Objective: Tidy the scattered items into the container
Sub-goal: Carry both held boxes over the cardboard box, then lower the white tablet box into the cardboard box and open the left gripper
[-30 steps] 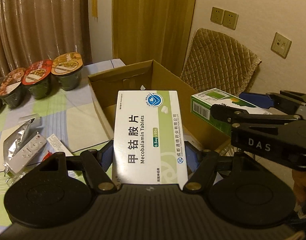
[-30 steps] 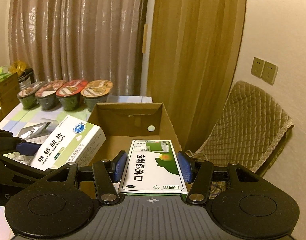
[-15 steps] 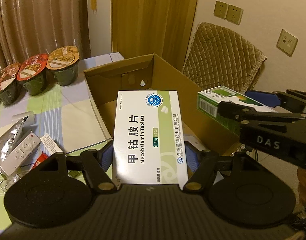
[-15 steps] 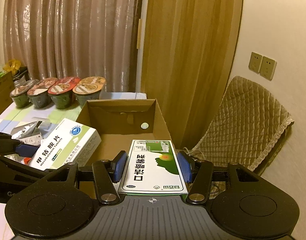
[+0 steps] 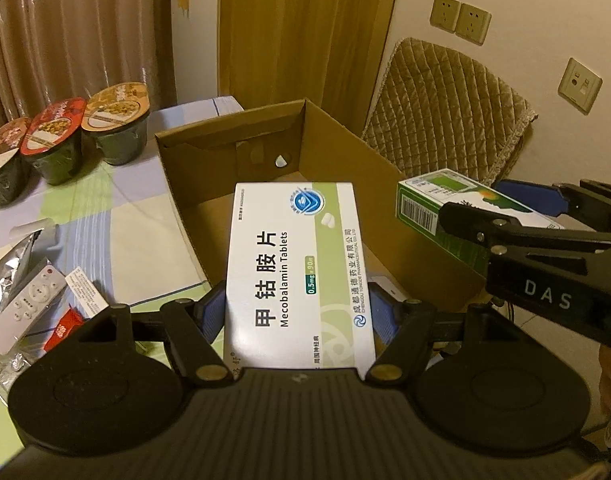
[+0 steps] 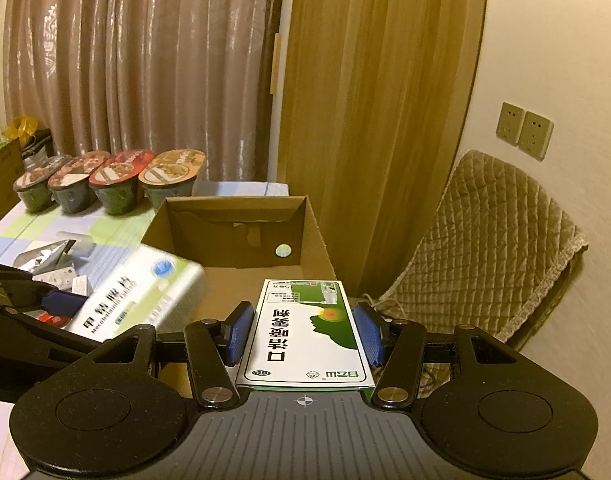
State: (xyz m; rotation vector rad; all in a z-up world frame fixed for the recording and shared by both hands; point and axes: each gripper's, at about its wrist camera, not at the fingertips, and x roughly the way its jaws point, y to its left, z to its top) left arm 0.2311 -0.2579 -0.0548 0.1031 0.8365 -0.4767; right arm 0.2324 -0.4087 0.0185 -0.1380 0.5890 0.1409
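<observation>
My left gripper (image 5: 299, 312) is shut on a white and green Mecobalamin tablet box (image 5: 299, 272), held above the open cardboard box (image 5: 233, 136). My right gripper (image 6: 303, 334) is shut on a green and white medicine box (image 6: 305, 332), held over the near right edge of the same cardboard box (image 6: 233, 210). In the left wrist view the right gripper (image 5: 545, 216) and its green box (image 5: 437, 208) hang at the carton's right wall. In the right wrist view the white tablet box (image 6: 141, 300) appears blurred at the left.
Several sealed food bowls (image 5: 117, 120) stand at the back of the checked tablecloth (image 5: 105, 208). A white remote (image 5: 23, 308), a foil pouch (image 5: 9, 276) and small packets (image 5: 85, 292) lie left of the carton. A quilted chair (image 5: 445, 108) stands by the wall at the right.
Both grippers have risen and drawn back a little with their boxes; the carton looks smaller and lower. The white tablet box is in motion in the right wrist view.
</observation>
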